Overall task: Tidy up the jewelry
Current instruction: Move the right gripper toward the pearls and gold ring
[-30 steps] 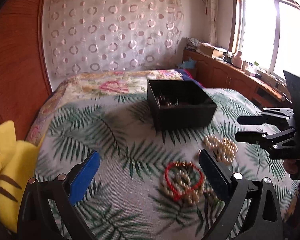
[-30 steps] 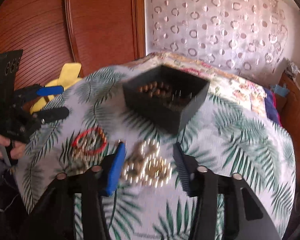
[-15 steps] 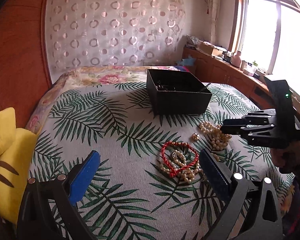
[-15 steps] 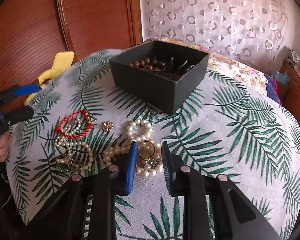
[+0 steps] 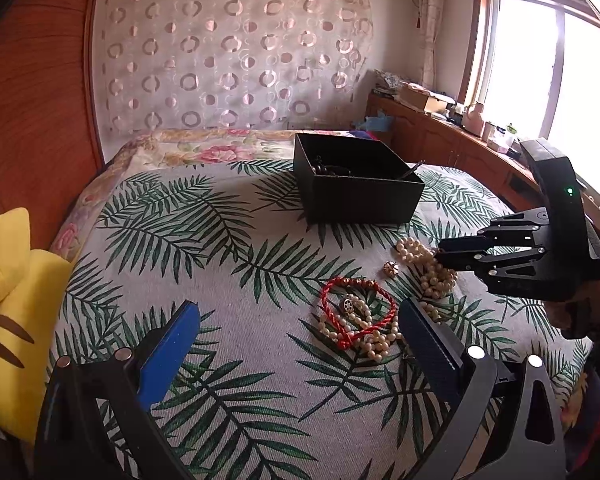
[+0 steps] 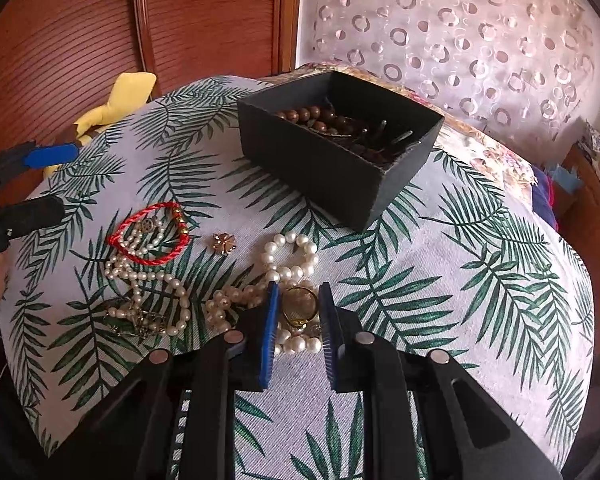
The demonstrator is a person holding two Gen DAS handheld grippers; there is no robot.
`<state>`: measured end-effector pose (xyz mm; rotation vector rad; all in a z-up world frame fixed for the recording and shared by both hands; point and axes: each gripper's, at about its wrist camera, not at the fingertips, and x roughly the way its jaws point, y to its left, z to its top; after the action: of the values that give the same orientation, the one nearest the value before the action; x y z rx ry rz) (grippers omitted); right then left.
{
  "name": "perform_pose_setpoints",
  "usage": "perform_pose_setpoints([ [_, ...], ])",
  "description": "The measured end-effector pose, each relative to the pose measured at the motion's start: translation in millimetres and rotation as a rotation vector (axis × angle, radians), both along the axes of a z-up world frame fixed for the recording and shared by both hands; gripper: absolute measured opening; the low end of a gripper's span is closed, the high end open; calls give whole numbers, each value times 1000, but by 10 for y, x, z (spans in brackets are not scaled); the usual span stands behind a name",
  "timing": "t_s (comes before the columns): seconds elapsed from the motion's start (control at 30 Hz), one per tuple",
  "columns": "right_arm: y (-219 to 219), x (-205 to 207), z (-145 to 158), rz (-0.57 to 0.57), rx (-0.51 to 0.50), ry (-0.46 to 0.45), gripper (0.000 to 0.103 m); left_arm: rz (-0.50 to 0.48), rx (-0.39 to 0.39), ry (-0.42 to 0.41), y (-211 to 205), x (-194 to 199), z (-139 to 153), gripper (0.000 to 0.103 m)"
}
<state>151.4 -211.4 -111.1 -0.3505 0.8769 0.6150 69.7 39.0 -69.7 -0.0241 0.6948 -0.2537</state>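
No brand, label or writing can be read anywhere in either view. The square black cardboard box (image 6: pixel 340 160) stands open on the far part of the palm-leaf printed bedspread (image 5: pixel 204 240); in the right wrist view it holds a brown wooden bead string (image 6: pixel 312 114) and some dark thin pieces too tangled to make out.

The right gripper (image 6: pixel 298 312) has its blue-padded jaws narrowed, one on each side of a gold ring (image 6: pixel 300 306) that lies on a heap of white pearl strands (image 6: pixel 290 256). Whether the pads touch the ring cannot be told, and the near part of the heap is hidden behind the fingers.

To the left lies a red cord bracelet (image 6: pixel 150 234) looped over a thinner pearl chain (image 6: pixel 148 276), with a small gold flower-shaped charm (image 6: pixel 223 242) between the two heaps.

The left gripper (image 5: pixel 300 336) hangs spread wide and holds nothing, just near of the red bracelet. A yellow plush toy (image 5: pixel 16 308) at the left edge is cut off by the frame.
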Motion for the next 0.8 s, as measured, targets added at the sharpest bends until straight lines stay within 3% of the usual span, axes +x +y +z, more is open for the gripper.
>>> perform_pose_setpoints([
  [0.37, -293, -140, 254, -44, 99, -53, 22, -20, 18, 42, -37, 88, -76, 96],
  [0.43, -343, -166, 304, -49, 110, -61, 22, -38, 8, 67, -38, 132, -108, 86],
  [0.5, -393, -196, 338, -52, 121, -66, 22, -46, 2, 101, -24, 201, -149, 63],
  [0.57, -417, -229, 346, -53, 129, -67, 22, -62, -10, 130, -17, 269, -185, 51],
  [0.7, -408, -288, 332, -47, 133, -67, 22, -98, -11, 189, -61, 460, -252, 33],
  [0.8, -387, -306, 329, -42, 136, -68, 22, -133, 14, 220, -154, 575, -277, 27],
])
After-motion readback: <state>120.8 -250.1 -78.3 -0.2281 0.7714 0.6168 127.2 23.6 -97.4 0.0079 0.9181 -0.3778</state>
